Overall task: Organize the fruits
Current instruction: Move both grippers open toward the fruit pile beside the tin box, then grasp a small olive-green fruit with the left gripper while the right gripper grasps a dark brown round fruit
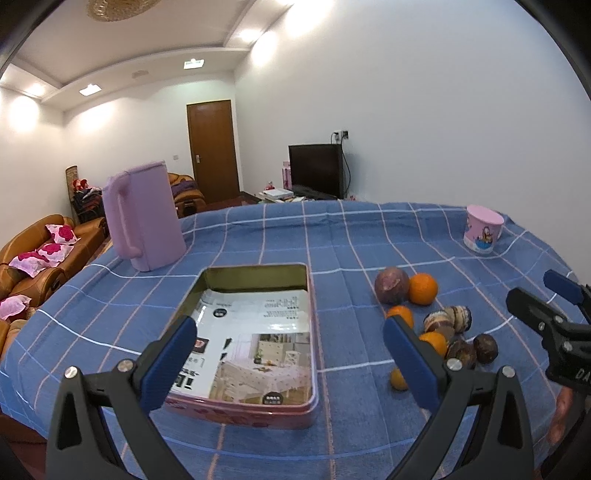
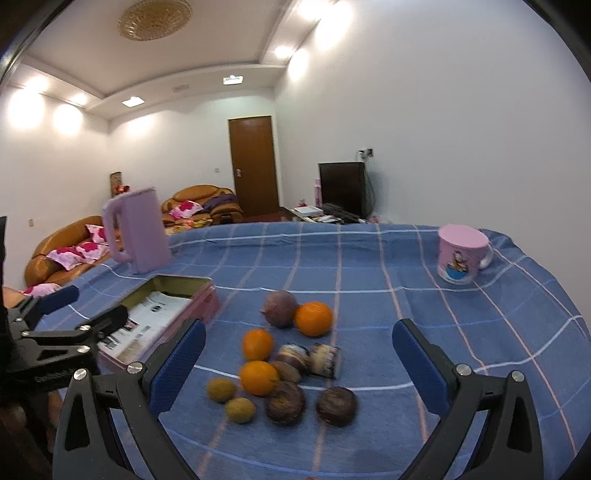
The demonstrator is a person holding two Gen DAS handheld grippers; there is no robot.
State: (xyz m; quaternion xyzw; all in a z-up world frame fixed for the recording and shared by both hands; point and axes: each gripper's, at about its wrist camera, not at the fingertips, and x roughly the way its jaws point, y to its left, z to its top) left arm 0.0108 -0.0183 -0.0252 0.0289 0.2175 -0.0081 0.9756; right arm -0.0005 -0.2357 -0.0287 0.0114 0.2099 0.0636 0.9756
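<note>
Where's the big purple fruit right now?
In the right wrist view, the round purple fruit sits mid-table at the pile's far end, touching an orange, right of the pink tin.

1. We see white walls (image 2: 443, 110) and a stepped white ceiling (image 2: 166, 70) with recessed lights glowing along its edges.
2. We note a round golden ceiling ornament (image 2: 155, 18) overhead.
3. We find a closed brown wooden door (image 2: 254, 166) at the far end of the room.
4. We make out a dark television (image 2: 341, 188) by the right wall, a cable running up to a wall socket (image 2: 366, 151).
5. We see brown leather sofas (image 1: 40, 258) along the left, carrying pink floral cushions (image 1: 61, 233).
</note>
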